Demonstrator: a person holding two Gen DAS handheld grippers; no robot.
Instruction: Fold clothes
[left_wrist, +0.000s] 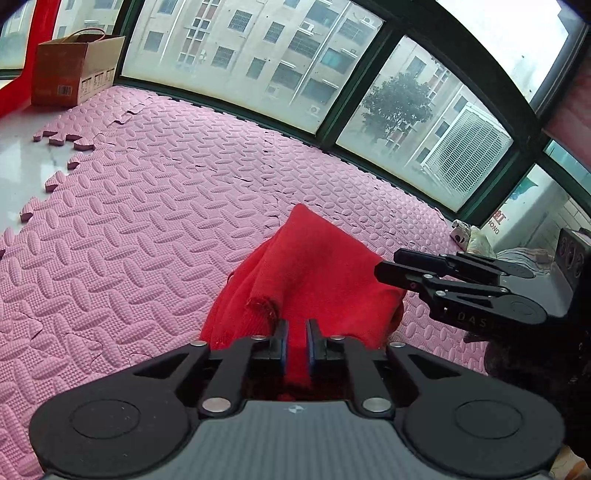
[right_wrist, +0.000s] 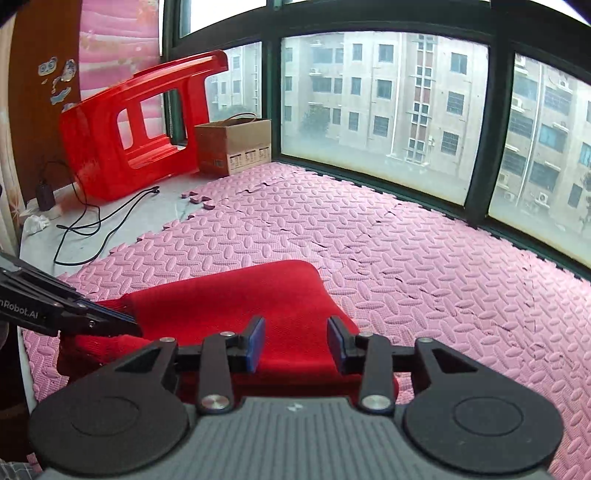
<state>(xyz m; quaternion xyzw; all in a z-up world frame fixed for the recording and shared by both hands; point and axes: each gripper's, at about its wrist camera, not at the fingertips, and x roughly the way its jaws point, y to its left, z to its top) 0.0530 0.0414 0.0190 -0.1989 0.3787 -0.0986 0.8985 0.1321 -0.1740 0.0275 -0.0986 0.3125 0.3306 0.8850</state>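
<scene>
Pink foam mat (right_wrist: 406, 258) laid along a window bay, with a red plastic stool (right_wrist: 129, 129) and cardboard box (right_wrist: 232, 147) at its far left corner. The red garment (right_wrist: 229, 295) lies at the mat's near edge. Left claw (left_wrist: 295, 339) is clamped on its fabric; right claw (right_wrist: 295, 345) stands apart above it.

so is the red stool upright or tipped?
Tipped. The red stool lies on its side by the cardboard box, its legs pointing toward the window and its seat top facing the wall.
</scene>
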